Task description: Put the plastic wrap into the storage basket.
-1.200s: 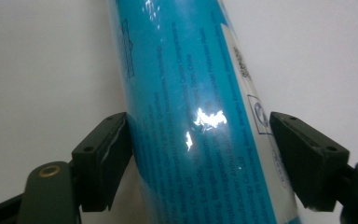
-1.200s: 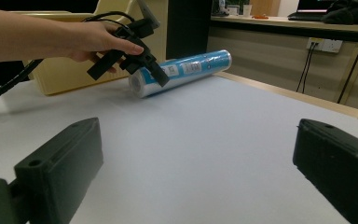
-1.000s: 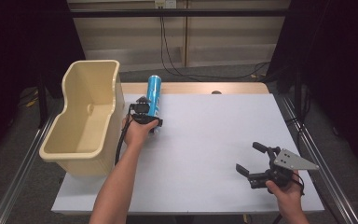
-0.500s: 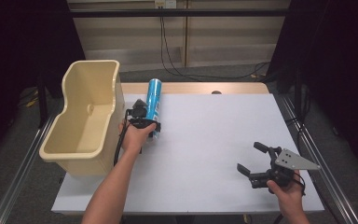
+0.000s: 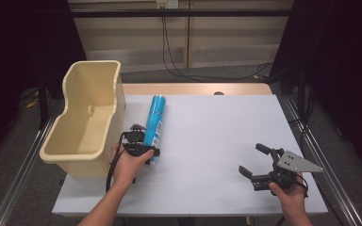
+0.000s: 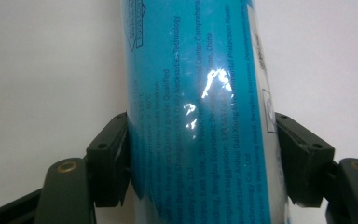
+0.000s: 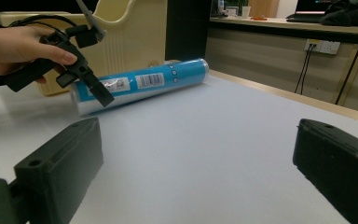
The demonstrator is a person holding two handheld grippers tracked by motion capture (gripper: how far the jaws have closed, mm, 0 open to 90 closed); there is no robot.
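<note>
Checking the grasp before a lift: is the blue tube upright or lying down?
Lying down. The blue tube rests lengthwise on the white table, the left gripper straddling its near end.

Blue tube (image 6: 200, 116) print: "Technology", "China", "Qualified"; rest blurred.

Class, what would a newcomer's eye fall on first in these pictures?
First, the blue tube lying on the white table, with the left gripper closed around its near end. Next, the big cream bin at the table's left edge. The right gripper waits open at the near right.
</note>
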